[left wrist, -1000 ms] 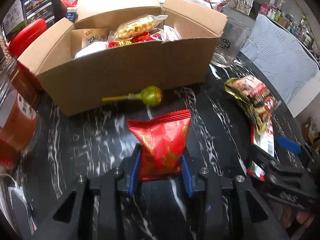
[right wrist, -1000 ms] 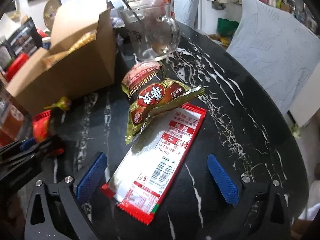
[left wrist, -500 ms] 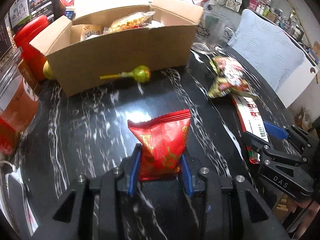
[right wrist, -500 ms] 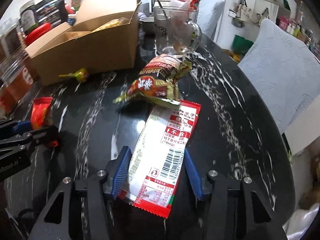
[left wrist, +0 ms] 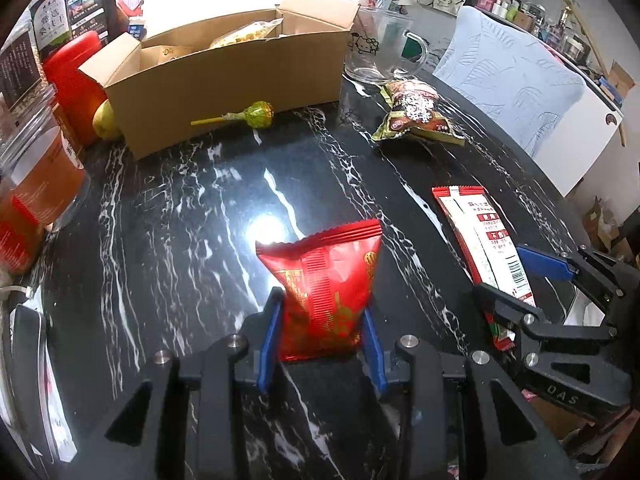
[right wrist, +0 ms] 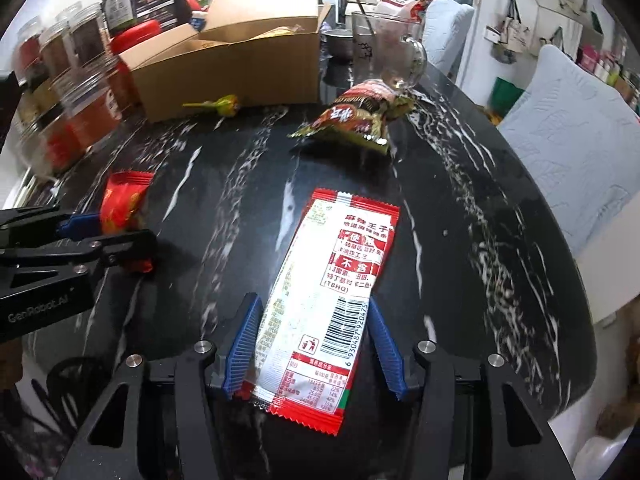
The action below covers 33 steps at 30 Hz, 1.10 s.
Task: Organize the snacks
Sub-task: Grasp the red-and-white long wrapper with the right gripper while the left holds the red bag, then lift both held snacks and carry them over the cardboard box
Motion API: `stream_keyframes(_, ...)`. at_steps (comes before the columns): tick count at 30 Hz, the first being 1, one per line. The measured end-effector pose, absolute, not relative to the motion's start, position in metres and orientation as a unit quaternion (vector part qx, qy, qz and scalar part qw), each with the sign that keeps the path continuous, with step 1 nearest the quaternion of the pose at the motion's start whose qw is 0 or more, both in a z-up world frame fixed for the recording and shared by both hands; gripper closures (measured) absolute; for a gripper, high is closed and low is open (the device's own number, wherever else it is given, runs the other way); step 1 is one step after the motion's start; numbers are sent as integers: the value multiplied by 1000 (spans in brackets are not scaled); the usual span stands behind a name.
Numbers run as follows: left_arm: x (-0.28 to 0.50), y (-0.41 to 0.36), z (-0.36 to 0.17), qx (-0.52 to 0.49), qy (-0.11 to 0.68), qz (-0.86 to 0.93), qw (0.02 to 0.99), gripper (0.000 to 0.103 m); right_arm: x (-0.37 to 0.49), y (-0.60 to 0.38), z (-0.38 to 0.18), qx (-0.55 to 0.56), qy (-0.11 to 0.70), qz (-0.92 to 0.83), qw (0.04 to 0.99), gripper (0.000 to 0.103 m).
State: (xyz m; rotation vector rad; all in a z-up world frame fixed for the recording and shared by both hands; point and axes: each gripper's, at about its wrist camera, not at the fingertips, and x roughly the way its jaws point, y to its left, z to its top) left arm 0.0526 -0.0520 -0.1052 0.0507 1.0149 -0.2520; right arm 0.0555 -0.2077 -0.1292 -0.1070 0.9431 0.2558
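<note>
A round black marble surface (right wrist: 472, 208) with white veining fills the middle of the room, and a bright ceiling light reflects as a glare spot (left wrist: 267, 227) near its centre. Beside the surface's far-right edge stands a chair draped in a pale blue quilted cover (left wrist: 516, 80). Behind that chair, a white wall (right wrist: 532, 8) carries hanging tote bags (right wrist: 506, 46). Further behind the chair, cluttered shelves of small bottles (left wrist: 508, 4) line the room. Cardboard boxes (left wrist: 620, 80) sit past the chair's right side.
</note>
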Motion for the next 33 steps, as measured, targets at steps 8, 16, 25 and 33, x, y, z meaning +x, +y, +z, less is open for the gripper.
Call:
stream_keyframes(8, 52, -49, -106, 17, 482, -117, 868, 67, 57, -198, -133, -48, 448, 99, 887, 27)
stream_keyframes(16, 52, -47, -106, 8, 482, -122, 867, 67, 58, -202, -131, -46, 440, 101, 891, 54)
stream_keyframes(25, 50, -46, -105, 0, 476, -118, 871, 67, 55, -203, -130, -39, 428, 98, 898, 58)
stream_keyframes(33, 46, -41, -101, -7, 475, -109, 873, 67, 49, -211, -128, 1, 430, 117, 895, 59)
